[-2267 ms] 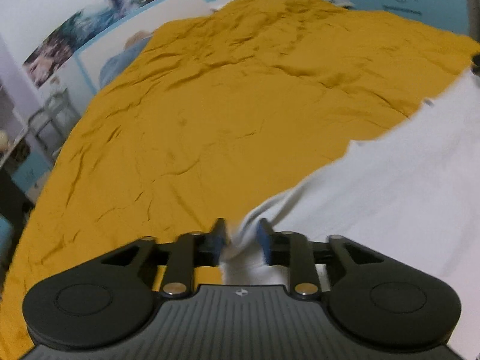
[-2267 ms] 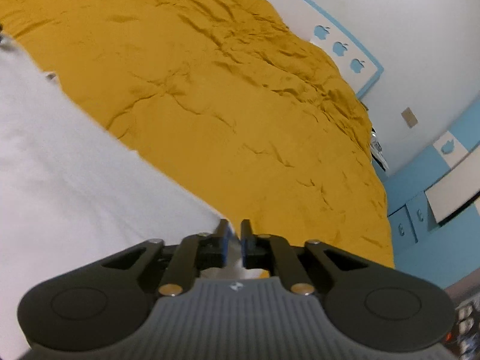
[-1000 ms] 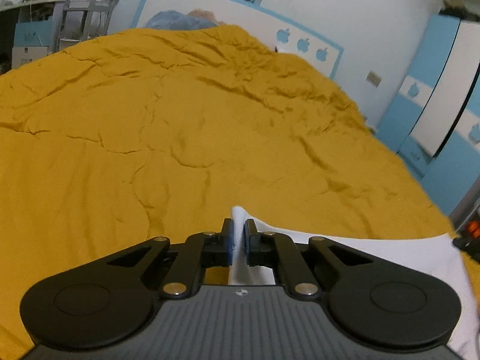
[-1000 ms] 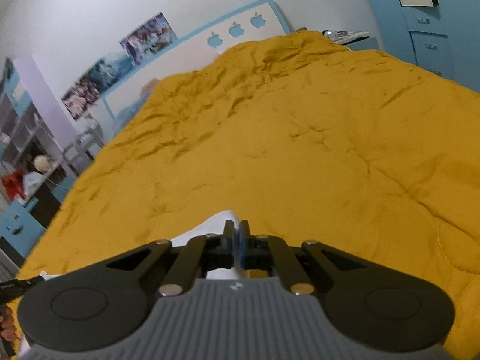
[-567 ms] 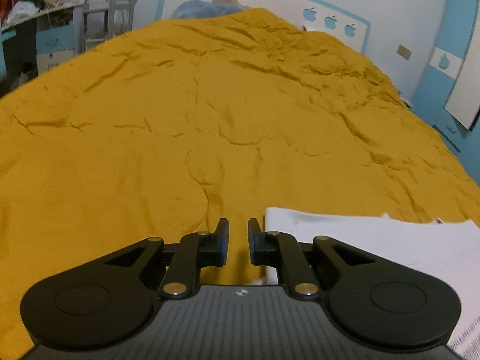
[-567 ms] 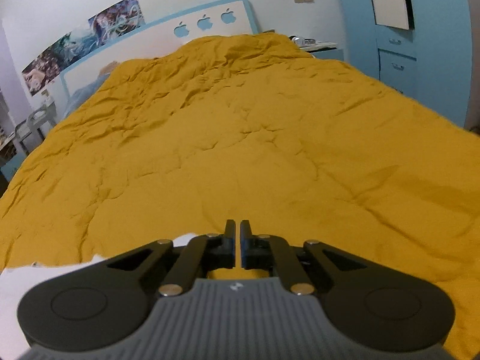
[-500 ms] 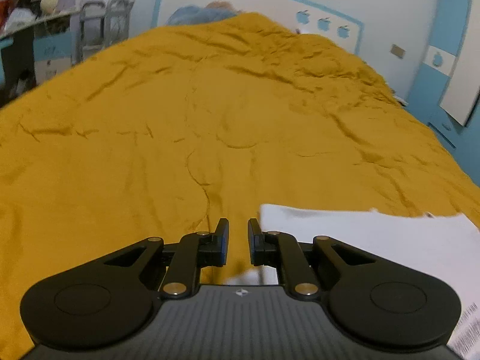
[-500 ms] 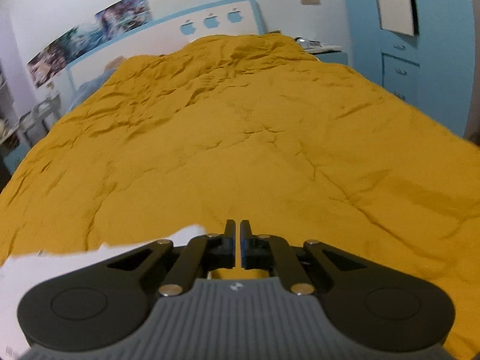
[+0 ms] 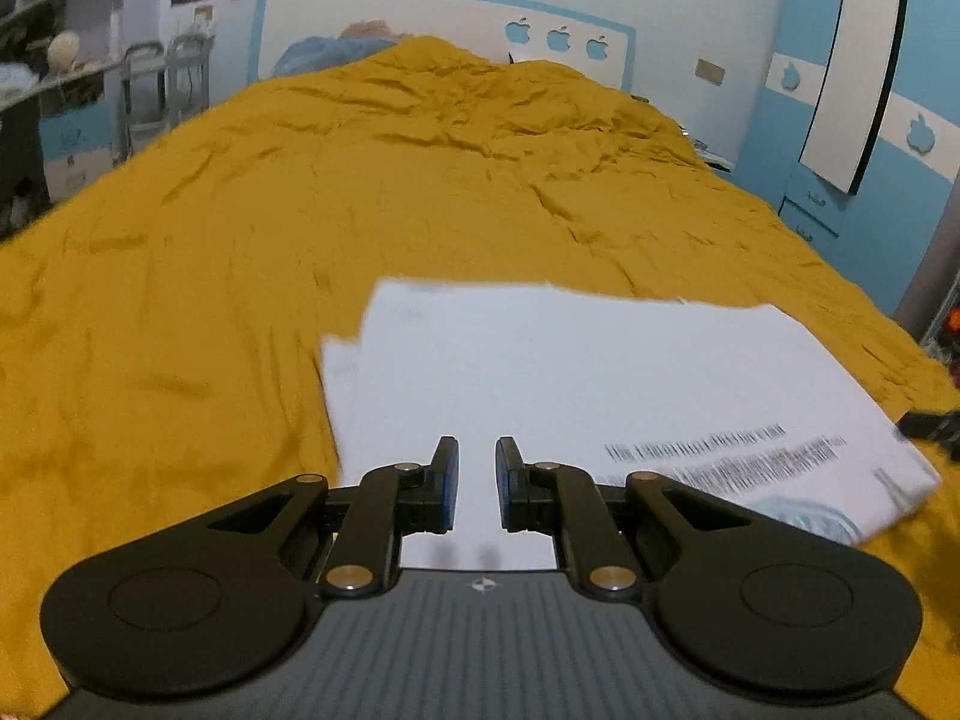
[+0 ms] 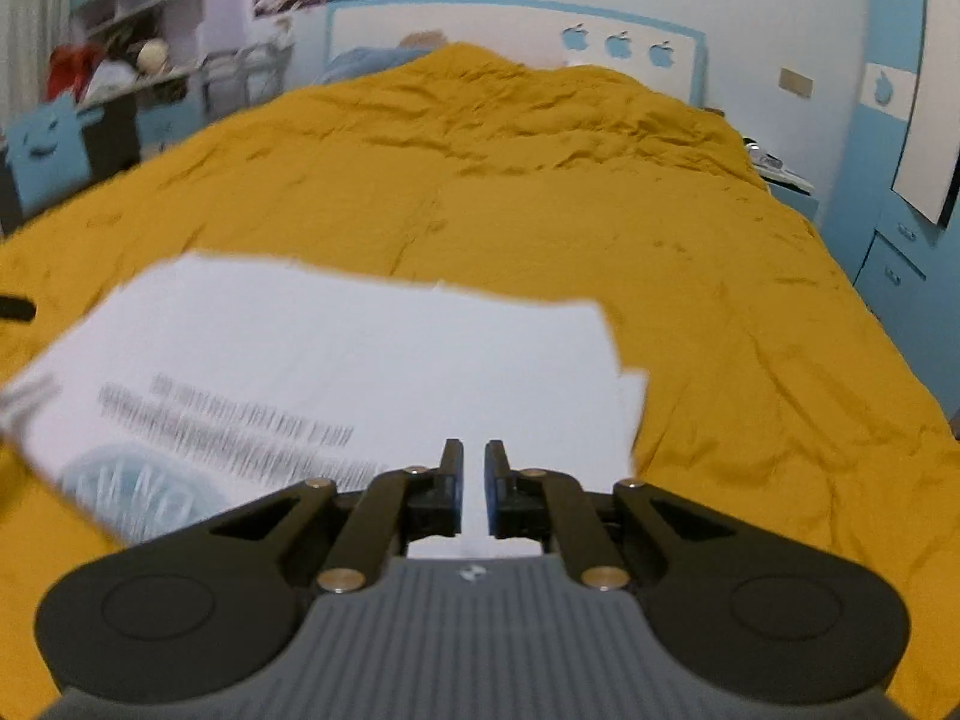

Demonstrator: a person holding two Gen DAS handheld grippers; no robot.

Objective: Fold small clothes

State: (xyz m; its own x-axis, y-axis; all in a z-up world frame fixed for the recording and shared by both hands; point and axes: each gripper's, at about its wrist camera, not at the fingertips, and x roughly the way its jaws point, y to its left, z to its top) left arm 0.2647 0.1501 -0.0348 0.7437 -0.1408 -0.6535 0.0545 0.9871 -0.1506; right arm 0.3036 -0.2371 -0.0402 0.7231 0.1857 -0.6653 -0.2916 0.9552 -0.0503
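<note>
A white garment (image 9: 540,372) with dark printed lines and a pale blue graphic lies folded flat on the mustard-yellow bedspread (image 9: 300,210). My left gripper (image 9: 477,468) hovers over its near left part, slightly open and empty. The garment also shows in the right wrist view (image 10: 336,360). My right gripper (image 10: 474,471) is above its near right part, jaws a narrow gap apart and holding nothing. The tip of the right gripper (image 9: 927,423) shows at the left view's right edge.
The bedspread (image 10: 600,210) covers the whole bed up to a white and blue headboard (image 9: 444,18). Blue cabinets (image 9: 840,192) stand to the right. Shelves and a cluttered desk (image 10: 102,90) stand to the left.
Both grippers let go of the garment's corners after bringing them over. They have pulled back and up, so the folded garment now lies in front of them.
</note>
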